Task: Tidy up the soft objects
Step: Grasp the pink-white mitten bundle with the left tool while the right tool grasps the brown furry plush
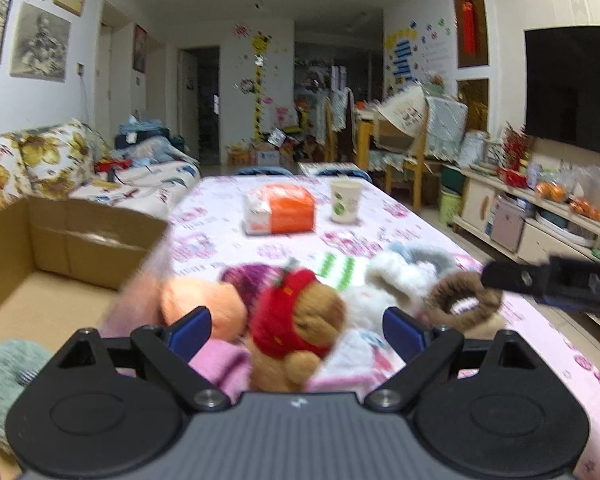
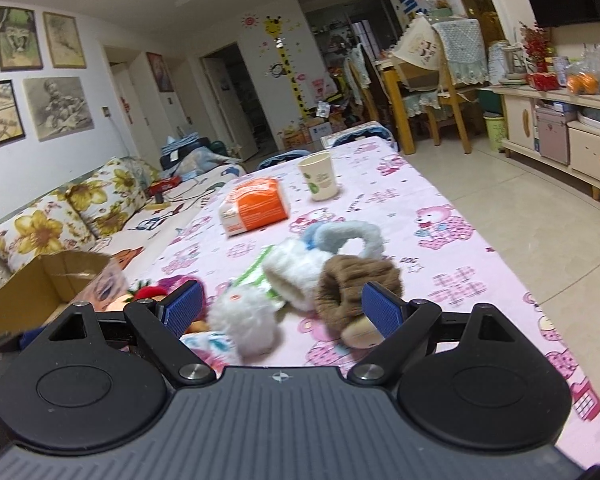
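Observation:
A heap of soft toys lies on the pink tablecloth (image 1: 380, 216). My left gripper (image 1: 296, 330) is open, its jaws wide on either side of a brown bear in a red strawberry hood (image 1: 296, 320). An orange plush (image 1: 204, 306), white fluffy toys (image 1: 392, 280) and a brown knitted piece (image 1: 464, 300) lie around it. My right gripper (image 2: 282, 310) is open over the white fluffy toy (image 2: 244, 320) and the brown knitted piece (image 2: 356, 292). It also shows in the left wrist view (image 1: 552, 280). An open cardboard box (image 1: 48, 256) at the left holds a green knitted item (image 1: 4, 376).
A tissue pack in orange wrap (image 1: 280, 208) and a paper cup (image 1: 345, 201) stand further back on the table. A floral sofa (image 1: 40, 160) is at the left. Chairs and a cabinet (image 1: 540, 216) stand at the right beyond the table edge.

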Demonstrator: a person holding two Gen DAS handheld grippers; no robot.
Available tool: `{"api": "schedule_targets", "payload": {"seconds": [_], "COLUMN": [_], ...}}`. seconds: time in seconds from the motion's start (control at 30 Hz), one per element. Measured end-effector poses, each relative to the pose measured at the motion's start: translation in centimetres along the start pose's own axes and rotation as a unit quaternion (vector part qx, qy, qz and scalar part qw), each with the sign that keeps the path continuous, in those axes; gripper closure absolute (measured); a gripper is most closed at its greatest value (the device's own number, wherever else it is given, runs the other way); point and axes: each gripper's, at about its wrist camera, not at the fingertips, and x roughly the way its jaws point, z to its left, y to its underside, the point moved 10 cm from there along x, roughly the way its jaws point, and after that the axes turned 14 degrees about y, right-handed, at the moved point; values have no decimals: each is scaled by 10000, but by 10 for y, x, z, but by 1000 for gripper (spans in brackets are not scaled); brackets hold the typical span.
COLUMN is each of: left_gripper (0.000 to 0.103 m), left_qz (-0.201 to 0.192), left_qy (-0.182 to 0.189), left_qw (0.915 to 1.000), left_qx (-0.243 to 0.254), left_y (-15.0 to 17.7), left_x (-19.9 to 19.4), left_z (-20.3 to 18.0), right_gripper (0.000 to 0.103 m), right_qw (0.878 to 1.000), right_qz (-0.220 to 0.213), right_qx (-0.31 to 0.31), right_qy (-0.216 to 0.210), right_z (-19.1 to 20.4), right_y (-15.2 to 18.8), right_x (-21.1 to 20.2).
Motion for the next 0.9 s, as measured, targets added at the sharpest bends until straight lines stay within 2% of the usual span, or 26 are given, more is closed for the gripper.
{"api": "schedule_targets", "payload": {"seconds": [0.27,0.4,0.9], "left_gripper": [11,12,16], "left_qz": [471,653,921], "left_qy": [274,313,370], "left_qw": [9983,9970,9949], "left_qx": [188,279,184], "left_y": [26,34,46], "left_x": [20,29,56], "left_z": [-28,-33,-36], "right_gripper": [0,0,0], "right_qw": [9988,9977,9948], "right_qz": [303,521,952], "right_qx": [189,204,144], "right_qy": [348,377,335], "right_z": [-10,-8,9], "right_y": [6,10,24], "right_x": [27,45,77]}}
